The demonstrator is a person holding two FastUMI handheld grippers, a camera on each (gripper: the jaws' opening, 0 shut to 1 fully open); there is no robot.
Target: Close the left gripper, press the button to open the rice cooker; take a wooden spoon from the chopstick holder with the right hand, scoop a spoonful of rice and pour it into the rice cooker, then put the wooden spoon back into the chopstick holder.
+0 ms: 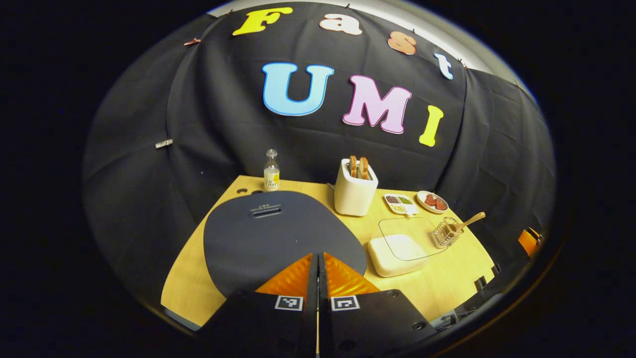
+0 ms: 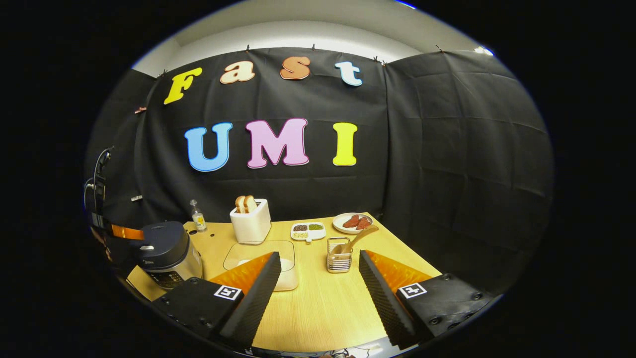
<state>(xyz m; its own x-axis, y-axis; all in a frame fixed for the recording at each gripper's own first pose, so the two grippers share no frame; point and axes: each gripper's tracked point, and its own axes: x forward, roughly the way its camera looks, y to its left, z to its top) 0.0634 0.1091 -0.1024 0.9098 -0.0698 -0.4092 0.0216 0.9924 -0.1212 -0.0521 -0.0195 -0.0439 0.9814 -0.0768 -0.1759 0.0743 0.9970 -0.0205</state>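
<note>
Rice cooker [image 1: 278,233]: rounded dark lid, closed, at desk's [image 2: 323,303] left edge.
Wooden spoon [image 2: 354,240]: leaning in wire chopstick holder [image 2: 339,256].
Left gripper [image 1: 318,258]: fingers pressed together above lid.
Right gripper [image 2: 318,268]: fingers spread wide, above wooden desk.

In the left gripper view the closed left tool [image 1: 318,261] covers the near edge of the rice cooker [image 1: 278,233] lid, and the cooker's body and button lie out of sight below that lid. The lid in turn hides part of the desk [image 1: 447,283]. The spoon [image 1: 467,221] bowl is sunk inside the wire holder [image 1: 446,232]. In the right gripper view the left finger [image 2: 248,286] overlaps the rice box [image 2: 285,271], and what fills the small divided dish [image 2: 308,229] is too small to tell.
</note>
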